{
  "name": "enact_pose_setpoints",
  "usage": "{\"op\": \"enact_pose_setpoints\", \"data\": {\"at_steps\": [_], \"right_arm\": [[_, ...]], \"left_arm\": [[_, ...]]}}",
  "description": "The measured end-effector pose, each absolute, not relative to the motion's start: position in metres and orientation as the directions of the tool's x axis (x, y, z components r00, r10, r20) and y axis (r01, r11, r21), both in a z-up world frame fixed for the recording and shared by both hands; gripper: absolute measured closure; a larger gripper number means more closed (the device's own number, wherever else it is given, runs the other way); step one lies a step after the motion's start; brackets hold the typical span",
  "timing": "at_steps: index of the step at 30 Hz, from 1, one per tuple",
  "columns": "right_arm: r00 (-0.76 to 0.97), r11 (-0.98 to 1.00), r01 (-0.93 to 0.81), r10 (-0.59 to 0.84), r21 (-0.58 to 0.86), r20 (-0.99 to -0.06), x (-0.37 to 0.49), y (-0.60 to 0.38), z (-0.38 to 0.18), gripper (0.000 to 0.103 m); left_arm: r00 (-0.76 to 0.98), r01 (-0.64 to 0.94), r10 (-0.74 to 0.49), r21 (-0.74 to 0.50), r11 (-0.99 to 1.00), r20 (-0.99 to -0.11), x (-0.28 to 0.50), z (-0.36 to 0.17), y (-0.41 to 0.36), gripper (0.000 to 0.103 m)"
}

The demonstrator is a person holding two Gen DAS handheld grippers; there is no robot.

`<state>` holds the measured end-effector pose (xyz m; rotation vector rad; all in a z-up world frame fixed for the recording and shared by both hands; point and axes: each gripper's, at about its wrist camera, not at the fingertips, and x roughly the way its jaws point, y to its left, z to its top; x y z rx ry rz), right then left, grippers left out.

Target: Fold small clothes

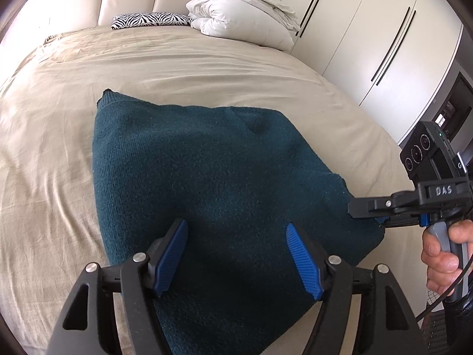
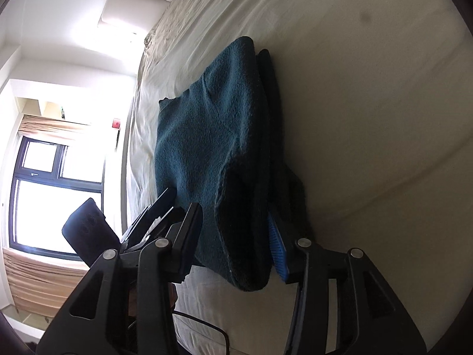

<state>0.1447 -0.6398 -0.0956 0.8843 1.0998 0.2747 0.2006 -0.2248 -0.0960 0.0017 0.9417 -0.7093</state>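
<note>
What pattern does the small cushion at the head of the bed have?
The cushion has a black-and-white zebra stripe pattern, clearest in the left wrist view.

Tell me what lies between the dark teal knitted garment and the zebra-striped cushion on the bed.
Only bare beige bedsheet lies between the dark teal knitted garment and the zebra-striped cushion; the left wrist view shows it.

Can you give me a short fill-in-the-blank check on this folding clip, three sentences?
1. The dark teal garment lies folded on a ____ bedsheet.
2. The cushion by the headboard carries a ____ pattern.
3. The left gripper hangs over the garment with its jaws ____, nothing between the pads.

Missing words: beige; zebra; open
</note>
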Motion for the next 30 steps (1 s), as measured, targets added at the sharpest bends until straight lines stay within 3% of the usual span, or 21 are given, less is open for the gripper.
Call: {"op": "enact_pose_setpoints", "data": {"at_steps": [3, 10, 16, 22, 27, 30], "right_arm": [[0.475, 0.617, 0.257, 0.59, 0.744, -0.653, 0.13, -0.649, -0.105, 0.092], [0.593, 0.269, 0.365, 0.671, 0.891, -0.445, 0.099, -0.683, -0.177, 0.095], [0.613, 0.19, 0.351, 0.693, 0.917, -0.379, 0.088, -0.685, -0.182, 0.095], [0.64, 0.429, 0.306, 0.568, 0.85, -0.517, 0.071, -0.69, -0.116, 0.091], [0.629, 0.52, 0.176, 0.594, 0.836, -0.502, 0.095, -0.669, -0.075, 0.091], [0.589, 0.507, 0.184, 0.629, 0.842, -0.507, 0.11, -0.66, -0.088, 0.091]], "left_arm": [[0.378, 0.552, -0.559, -0.305, 0.776, -0.738, 0.2, -0.095, -0.223, 0.032], [0.371, 0.566, -0.578, -0.317, 0.761, -0.727, 0.198, -0.101, -0.22, 0.032], [0.378, 0.578, -0.579, -0.305, 0.757, -0.722, 0.194, -0.104, -0.22, 0.032], [0.381, 0.573, -0.576, -0.304, 0.761, -0.723, 0.192, -0.102, -0.223, 0.029], [0.381, 0.566, -0.577, -0.312, 0.764, -0.723, 0.193, -0.1, -0.224, 0.028], [0.376, 0.566, -0.584, -0.321, 0.76, -0.72, 0.194, -0.1, -0.222, 0.028]]}}
